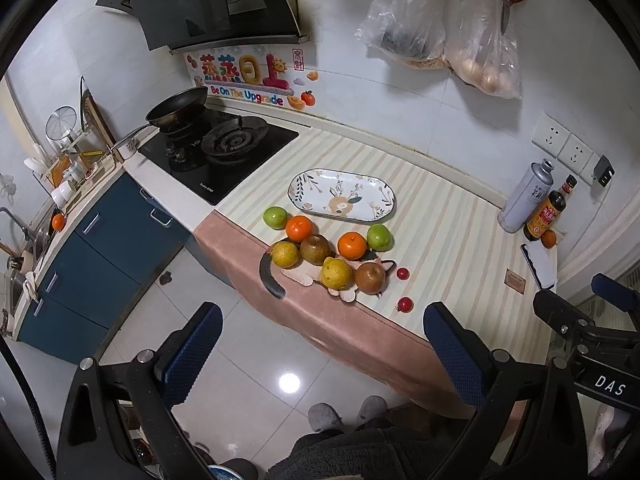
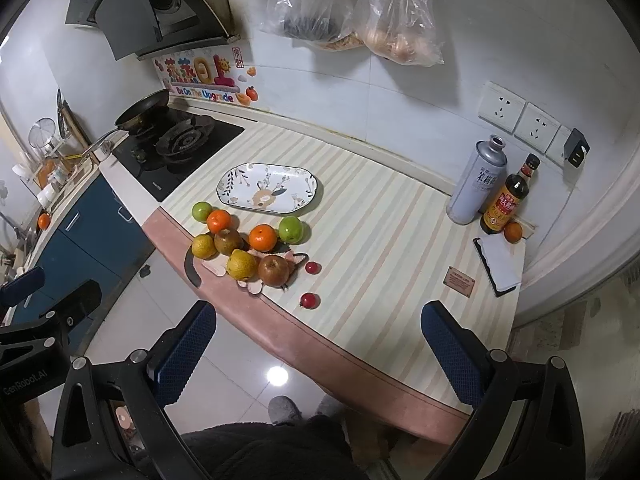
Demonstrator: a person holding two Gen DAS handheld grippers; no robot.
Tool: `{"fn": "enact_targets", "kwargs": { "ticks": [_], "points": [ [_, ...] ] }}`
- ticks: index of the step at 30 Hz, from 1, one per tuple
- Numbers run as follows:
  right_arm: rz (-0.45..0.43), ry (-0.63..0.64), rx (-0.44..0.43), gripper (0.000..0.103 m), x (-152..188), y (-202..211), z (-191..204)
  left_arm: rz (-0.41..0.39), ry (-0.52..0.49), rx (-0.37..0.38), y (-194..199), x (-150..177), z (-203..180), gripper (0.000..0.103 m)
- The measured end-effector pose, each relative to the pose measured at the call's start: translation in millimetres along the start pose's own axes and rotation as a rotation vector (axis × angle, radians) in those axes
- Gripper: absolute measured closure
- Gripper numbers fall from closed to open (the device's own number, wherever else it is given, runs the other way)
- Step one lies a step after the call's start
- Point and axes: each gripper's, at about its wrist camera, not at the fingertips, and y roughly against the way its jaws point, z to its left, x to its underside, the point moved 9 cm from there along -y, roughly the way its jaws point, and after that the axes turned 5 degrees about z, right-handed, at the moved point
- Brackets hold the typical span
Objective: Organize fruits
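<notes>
An oval floral plate (image 1: 341, 195) (image 2: 267, 189) lies bare on the striped counter. In front of it is a cluster of fruit: two green apples (image 1: 275, 217) (image 2: 289, 229), two oranges (image 1: 352, 245) (image 2: 263, 237), two yellow pears (image 1: 337, 273) (image 2: 242, 264), two brown pears (image 1: 370, 278) (image 2: 273, 271) and two small red fruits (image 1: 405, 304) (image 2: 309, 300). Some fruit rests on a small cloth. My left gripper (image 1: 320, 356) and right gripper (image 2: 316, 354) are both open and empty, held back from the counter's front edge above the floor.
A gas stove (image 1: 218, 152) with a pan (image 1: 176, 110) is at the left. A can (image 2: 476, 180), sauce bottle (image 2: 506, 200), another orange (image 2: 513, 232) and a phone with cloth (image 2: 498, 266) sit at the right. A dark knife (image 1: 270, 276) lies by the fruit. Bags hang on the wall.
</notes>
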Motion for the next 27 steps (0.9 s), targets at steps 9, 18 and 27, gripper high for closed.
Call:
{"fn": "enact_targets", "kwargs": {
  "ticks": [9, 18, 27],
  "points": [
    [0.004, -0.001, -0.002, 0.0, -0.3, -1.2, 2.4, -0.001, -0.001, 0.004, 0.5, -2.1, 2.4, 0.0],
    [-0.008, -0.004, -0.009, 0.0, 0.2, -0.9, 5.5, -0.003, 0.0, 0.002, 0.6, -1.5, 2.3, 0.0],
    [-0.01, -0.008, -0.011, 0.0, -1.8, 0.4, 1.1, 0.003, 0.003, 0.004, 2.7, -6.6, 4.3, 0.0]
  ]
}}
